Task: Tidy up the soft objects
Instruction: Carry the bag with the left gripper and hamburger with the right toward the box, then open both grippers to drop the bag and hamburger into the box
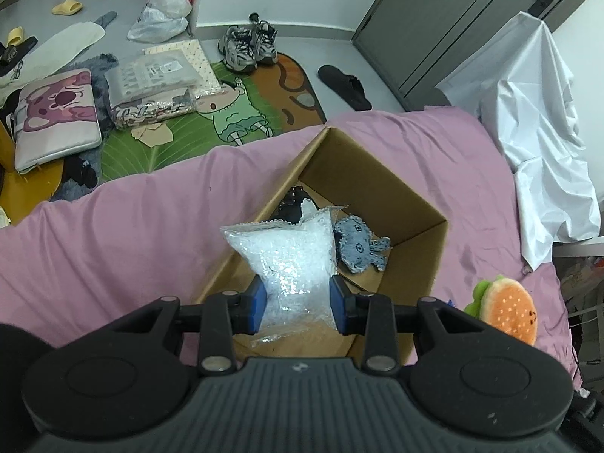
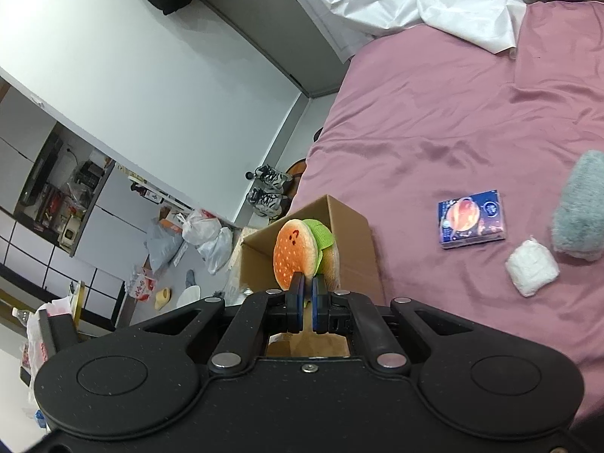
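- A clear bag of white pellets [image 1: 290, 260] is hanging between the blue pads [image 1: 257, 304] of the left gripper [image 1: 298, 304], which is clamping it near its lower end; the bag is sitting over the open cardboard box [image 1: 381, 185] in the left wrist view.
- Inside that box a blue denim plush [image 1: 358, 245] is lying against the bag's right edge, with some dark items [image 1: 292, 202] lying deeper behind the bag.
- A burger plush [image 2: 298, 253] with an orange bun, a small face and a green lettuce layer is being pinched at its lower edge by the right gripper [image 2: 307, 302], whose jaws are standing almost together on it.
- In the right wrist view the burger plush is hovering in front of the cardboard box [image 2: 355, 241]; in the left wrist view the same burger plush [image 1: 509, 309] is showing just right of the box, above the sheet.
- The box is resting on a pink bedsheet [image 1: 132, 226] that is covering the bed.
- Farther out on the pink bedsheet [image 2: 434, 113] a small blue printed box [image 2: 472, 219], a white wrapped bundle [image 2: 532, 268] and a grey-blue fluffy item [image 2: 581, 207] are lying near one another, well apart from the cardboard box.
- A crumpled white sheet [image 1: 540, 120] is lying over the far right side of the bed.
- On the floor beyond the bed a cartoon rug [image 1: 226, 109], a pair of sneakers [image 1: 249, 45] and a black slipper [image 1: 343, 85] are lying.
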Demonstrator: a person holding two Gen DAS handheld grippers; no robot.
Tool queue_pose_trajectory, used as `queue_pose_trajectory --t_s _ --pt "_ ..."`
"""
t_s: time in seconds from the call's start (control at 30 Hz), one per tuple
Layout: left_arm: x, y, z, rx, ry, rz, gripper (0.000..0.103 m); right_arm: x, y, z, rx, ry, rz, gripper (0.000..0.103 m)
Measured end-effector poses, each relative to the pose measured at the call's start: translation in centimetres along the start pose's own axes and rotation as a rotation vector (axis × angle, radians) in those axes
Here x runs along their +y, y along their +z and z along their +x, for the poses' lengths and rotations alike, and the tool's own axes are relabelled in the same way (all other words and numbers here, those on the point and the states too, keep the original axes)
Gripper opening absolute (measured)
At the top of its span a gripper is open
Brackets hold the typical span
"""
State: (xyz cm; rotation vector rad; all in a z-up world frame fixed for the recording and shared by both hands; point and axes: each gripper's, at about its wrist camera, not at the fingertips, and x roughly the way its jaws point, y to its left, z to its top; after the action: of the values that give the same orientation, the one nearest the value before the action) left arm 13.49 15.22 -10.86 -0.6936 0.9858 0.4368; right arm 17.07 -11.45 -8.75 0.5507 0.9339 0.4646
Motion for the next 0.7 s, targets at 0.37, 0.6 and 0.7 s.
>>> queue_pose_trajectory --t_s 0.37,0.6,0.7 --pt "0.4 1.4 2.2 0.032 -0.025 -0.006 0.038 1.3 0.9 2.2 0.024 -0.005 -0.005 0.004" --pt "0.2 2.3 1.8 0.028 -0.037 -0.001 0.048 1.7 1.0 3.3 0.031 -0.013 -0.003 0.004" --pt "0.3 2.9 1.1 0.008 -0.039 0.004 0.051 1.9 0.9 3.8 0.037 -0.011 -0.002 0.004"
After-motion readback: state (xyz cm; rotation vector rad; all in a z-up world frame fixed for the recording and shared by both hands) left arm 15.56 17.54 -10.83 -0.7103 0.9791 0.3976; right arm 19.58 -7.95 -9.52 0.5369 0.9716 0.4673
